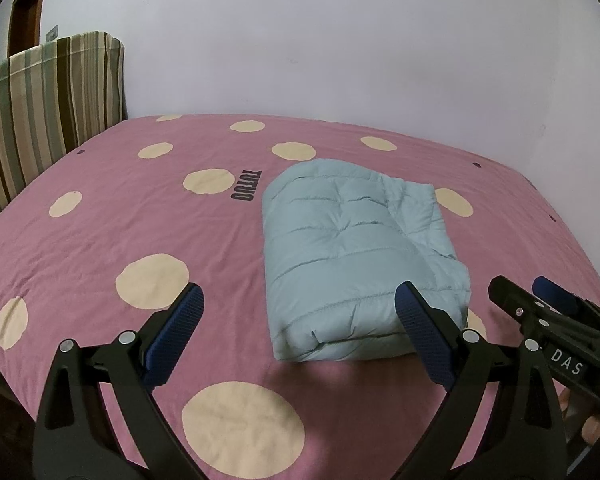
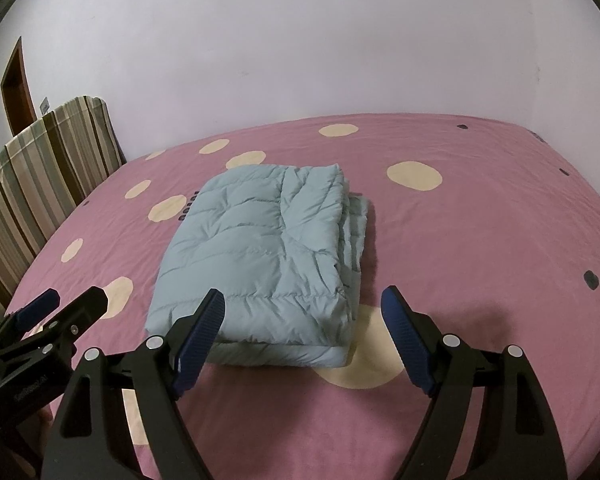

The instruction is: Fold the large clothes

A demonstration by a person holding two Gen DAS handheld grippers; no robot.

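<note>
Well, the pale blue quilted jacket [image 2: 260,256] lies folded into a puffy block near the bed's [image 2: 480,240] front edge. Both the left gripper [image 1: 300,312] and right gripper [image 2: 304,308] gape empty above it, each hiding a near corner.

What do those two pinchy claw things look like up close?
Both are black plastic claws shaped like a wide V, with silver round bolts at the joints. Each finger ends in a dark blue, bumpy rubber pad. The left gripper and right gripper match. Seen side-on, the right one has a label reading "DAS"; the left one has small grey lettering too blurry to read.
</note>
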